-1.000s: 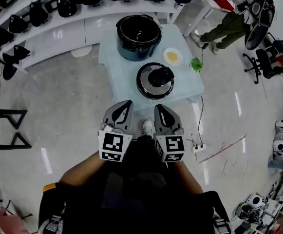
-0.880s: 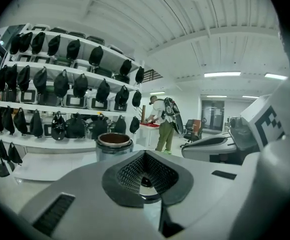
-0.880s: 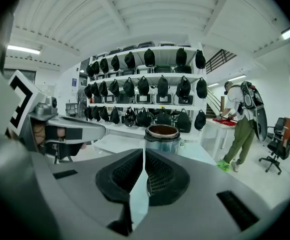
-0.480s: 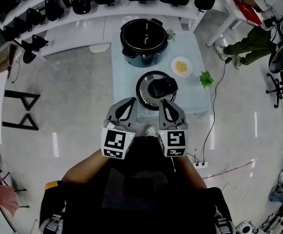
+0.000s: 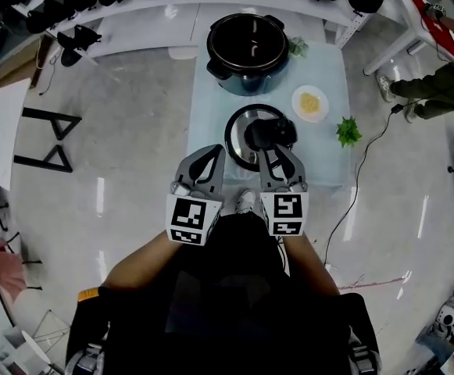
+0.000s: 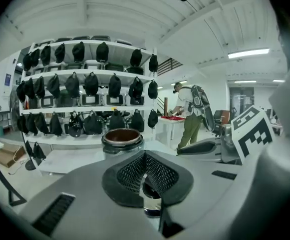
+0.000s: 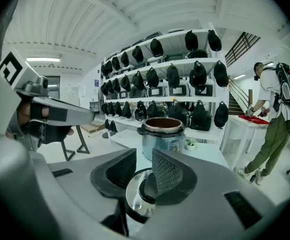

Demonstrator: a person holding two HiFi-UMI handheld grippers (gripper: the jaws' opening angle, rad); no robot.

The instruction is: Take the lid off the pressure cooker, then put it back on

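The pressure cooker pot (image 5: 246, 51) stands open at the far end of a pale blue table (image 5: 328, 61); it also shows as the pot (image 6: 122, 138) and the pot (image 7: 162, 134). Its steel lid (image 5: 252, 137) with a black handle (image 5: 270, 133) lies flat on the table nearer me. My right gripper (image 5: 276, 153) hangs over the lid's near edge; its jaws have just been opening and stand open, nothing pressed between them, with the lid (image 7: 135, 199) visible through the gap of that gripper (image 7: 144, 166). My left gripper (image 5: 213, 153) is shut and empty beside the lid's left edge, shown as gripper (image 6: 145, 156).
A white plate of yellow food (image 5: 310, 102) and a small green plant (image 5: 348, 131) sit right of the lid. Shelves of black cookers (image 6: 85, 89) line the back wall. A person (image 5: 437, 80) stands by a table at the right. A black frame stand (image 5: 47, 139) is on the floor left.
Both grippers have moved forward to the table's near edge, toward the lid. The right jaws have parted. The lid and pot have not moved on the table.
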